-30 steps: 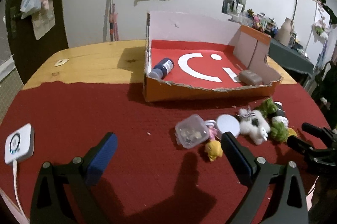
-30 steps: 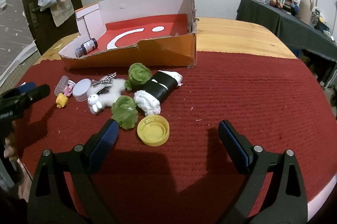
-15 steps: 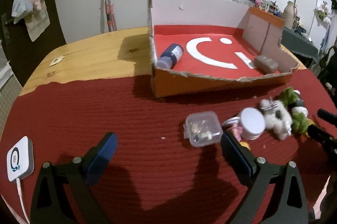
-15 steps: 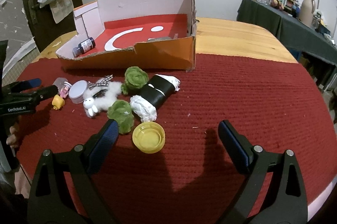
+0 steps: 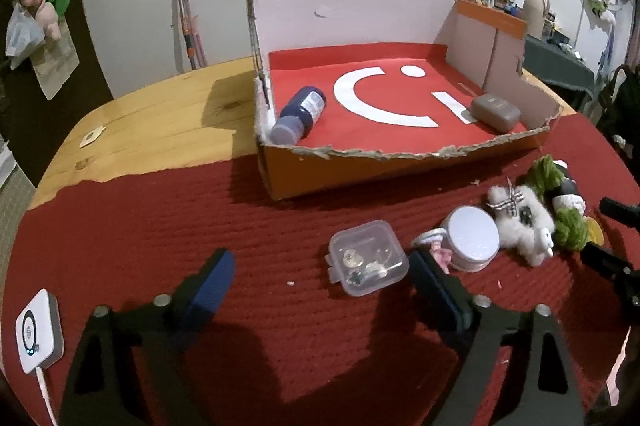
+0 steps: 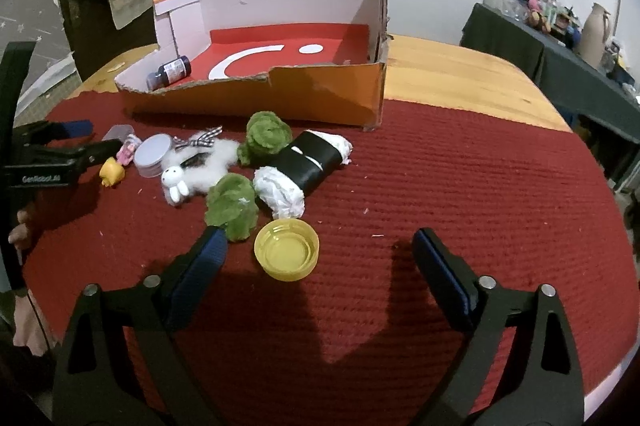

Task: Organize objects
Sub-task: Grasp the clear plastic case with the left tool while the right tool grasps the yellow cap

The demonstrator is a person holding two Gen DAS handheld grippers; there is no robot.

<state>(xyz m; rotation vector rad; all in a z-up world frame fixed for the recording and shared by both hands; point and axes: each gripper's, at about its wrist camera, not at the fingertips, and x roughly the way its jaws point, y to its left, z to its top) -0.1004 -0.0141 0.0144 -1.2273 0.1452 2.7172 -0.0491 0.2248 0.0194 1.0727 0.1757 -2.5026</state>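
Clear plastic case (image 5: 367,257) on red cloth (image 5: 200,226), near side of orange box (image 5: 360,170), just left of white tin (image 5: 473,239). Left gripper (image 5: 320,280) closing, pads not touching case. Right gripper (image 6: 320,250) closing around yellow cap (image 6: 286,254), no contact.

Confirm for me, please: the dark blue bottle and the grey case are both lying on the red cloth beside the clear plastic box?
Not quite. In the left wrist view the dark blue bottle and grey case lie inside the cardboard box; only the clear plastic box sits on the red cloth.
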